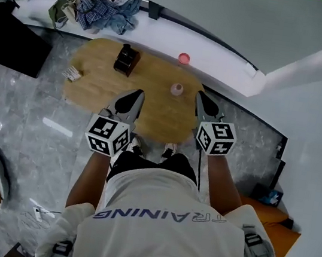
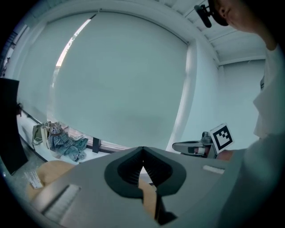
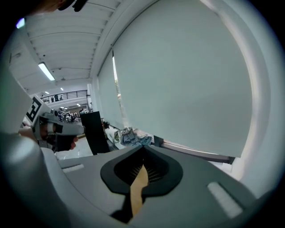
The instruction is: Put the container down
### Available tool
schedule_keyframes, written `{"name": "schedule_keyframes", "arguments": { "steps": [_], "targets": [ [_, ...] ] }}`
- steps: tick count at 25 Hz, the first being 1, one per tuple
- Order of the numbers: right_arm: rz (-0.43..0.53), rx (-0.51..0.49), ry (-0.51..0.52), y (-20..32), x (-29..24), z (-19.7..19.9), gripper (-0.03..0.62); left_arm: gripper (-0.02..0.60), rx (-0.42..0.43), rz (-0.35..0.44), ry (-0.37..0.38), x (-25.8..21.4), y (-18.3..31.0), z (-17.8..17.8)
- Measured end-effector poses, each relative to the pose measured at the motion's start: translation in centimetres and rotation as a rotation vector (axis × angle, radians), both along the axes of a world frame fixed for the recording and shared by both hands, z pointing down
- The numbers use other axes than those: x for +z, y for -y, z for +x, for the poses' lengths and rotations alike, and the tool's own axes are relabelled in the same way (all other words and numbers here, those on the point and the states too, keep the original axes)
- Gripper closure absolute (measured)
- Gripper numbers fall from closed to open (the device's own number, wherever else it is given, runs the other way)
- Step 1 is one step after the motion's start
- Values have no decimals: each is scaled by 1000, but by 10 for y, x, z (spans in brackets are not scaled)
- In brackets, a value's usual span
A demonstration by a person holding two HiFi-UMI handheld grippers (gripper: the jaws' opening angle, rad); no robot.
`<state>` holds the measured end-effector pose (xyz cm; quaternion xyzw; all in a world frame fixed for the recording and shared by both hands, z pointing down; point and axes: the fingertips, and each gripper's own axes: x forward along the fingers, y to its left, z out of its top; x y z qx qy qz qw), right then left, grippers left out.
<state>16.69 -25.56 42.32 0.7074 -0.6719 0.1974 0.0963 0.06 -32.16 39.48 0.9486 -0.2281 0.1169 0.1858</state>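
A small pale-pink container [image 1: 177, 89] stands upright on the oval wooden table [image 1: 94, 90], toward its far right. A pink lid [image 1: 184, 58] lies beyond it at the table's far edge by the white ledge. My left gripper [image 1: 138, 95] hovers over the table's near edge, left of the container, shut and empty; in its own view its tips [image 2: 142, 149] meet. My right gripper [image 1: 202, 96] is just right of the container and apart from it, also shut with nothing held, tips [image 3: 143, 149] together. Neither gripper view shows the container.
A dark box [image 1: 126, 59] stands at the table's far middle and a small card [image 1: 71, 72] lies at its left end. Crumpled clothes [image 1: 95, 8] sit on the white ledge. A black cabinet [image 1: 11, 41] stands at left, an orange object [image 1: 272, 228] at lower right.
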Motion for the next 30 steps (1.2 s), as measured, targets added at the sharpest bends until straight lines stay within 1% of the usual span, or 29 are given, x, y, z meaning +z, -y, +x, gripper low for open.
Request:
{"name": "schedule_keyframes", "arguments": {
  "steps": [6,10,13,15,18,30],
  "targets": [
    [111,-5,-37,-5,-77,-2,580,581,14,43,-76,-39,-3,11],
    [164,4,-67,-9,-107,1,580,581,26,85,-103,-63,-4,16],
    [199,-2,-81,-8,-122,-5,580,581,20,98,-119,-73,0,13],
    [212,-10,-85,-6,-128,-10,580,581,15,99,-123,-76,4,10],
    [204,-19,-100,-3,-126,-14,580,581,17,98,-128,-77,6,12],
    [180,-8,-113,-5,-117,-2,579,581,43,96,-118,-78,2,25]
  ]
}}
